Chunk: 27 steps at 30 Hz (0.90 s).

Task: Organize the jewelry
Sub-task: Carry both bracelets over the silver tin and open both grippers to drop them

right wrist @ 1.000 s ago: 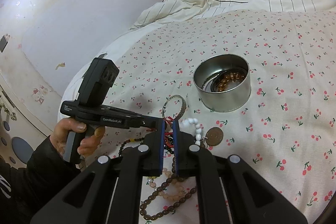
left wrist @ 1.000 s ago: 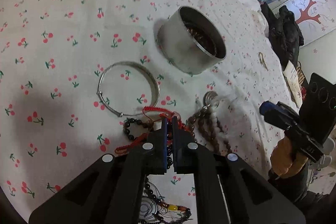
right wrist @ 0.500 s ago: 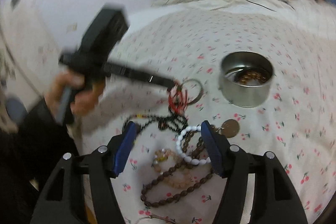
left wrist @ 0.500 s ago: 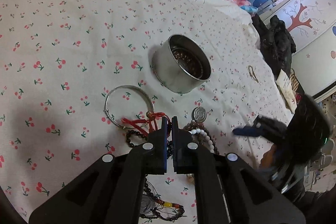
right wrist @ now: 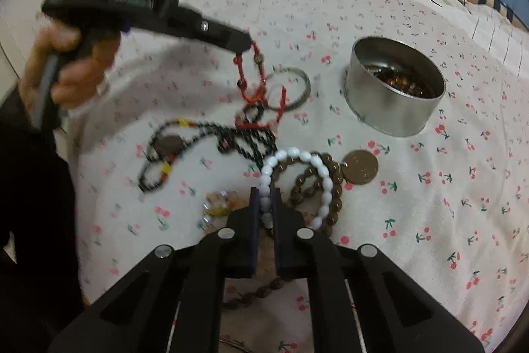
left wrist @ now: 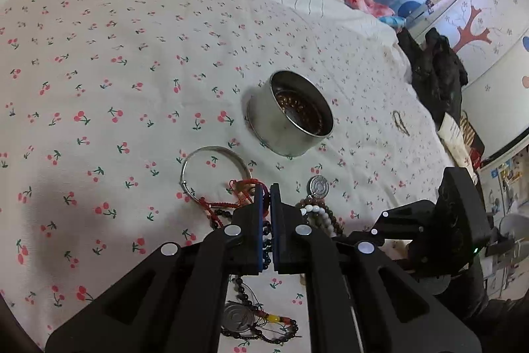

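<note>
Change: right hand-held gripper (right wrist: 264, 207), wide half a second ago, now pinches the white bead bracelet (right wrist: 297, 184).
Left hand-held gripper (left wrist: 267, 204): holds red cord (right wrist: 251, 78), lifted.
Tin (right wrist: 395, 88): ahead, receiving next.

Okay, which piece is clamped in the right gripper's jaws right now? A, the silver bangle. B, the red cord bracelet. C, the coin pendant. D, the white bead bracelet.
D: the right gripper has its jaws shut on the white bead bracelet, while the red cord bracelet hangs from the left gripper.
</note>
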Motion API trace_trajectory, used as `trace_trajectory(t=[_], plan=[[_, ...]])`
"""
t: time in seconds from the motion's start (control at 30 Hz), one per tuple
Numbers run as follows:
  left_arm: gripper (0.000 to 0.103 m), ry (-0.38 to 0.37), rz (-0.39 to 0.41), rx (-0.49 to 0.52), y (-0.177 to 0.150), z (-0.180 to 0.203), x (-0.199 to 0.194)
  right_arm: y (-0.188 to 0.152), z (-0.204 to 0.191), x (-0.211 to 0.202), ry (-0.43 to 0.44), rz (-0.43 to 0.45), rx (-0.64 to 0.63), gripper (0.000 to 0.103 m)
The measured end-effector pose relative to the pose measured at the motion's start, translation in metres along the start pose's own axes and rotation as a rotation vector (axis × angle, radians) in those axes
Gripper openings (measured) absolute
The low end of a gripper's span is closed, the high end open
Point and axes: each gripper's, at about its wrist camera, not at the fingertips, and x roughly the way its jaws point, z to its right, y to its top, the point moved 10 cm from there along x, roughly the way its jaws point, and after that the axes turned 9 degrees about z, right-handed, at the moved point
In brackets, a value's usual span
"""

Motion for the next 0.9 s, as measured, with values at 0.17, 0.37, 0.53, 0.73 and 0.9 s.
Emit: trace_trajectory(t=[0.17,0.37,0.53,0.73,0.9], plan=[[0.004,0.013,0.023,-0.011,0.006,-0.003,-0.007,0.034,0.010,-0.030,0.097,0.170,0.145,0.008],[0.004,-0.097,0.066,-0.050,0.020,0.012,-0.010,0.079,0.029,-0.066,0.218,0.371,0.349,0.008],[0.004,-0.160,0.126,-0.047,0.051,0.040,-0.002,0.112,0.059,-0.074,0.223,0.442,0.437,0.008],[0.004,-0.209,0.148,-0.017,0.076,0.077,0.023,0.136,0.090,-0.075,0.191,0.478,0.479,0.008],[0.004,-0.215,0.153,-0.050,0.085,0.078,0.048,0.139,0.114,-0.056,0.162,0.464,0.526,0.008]])
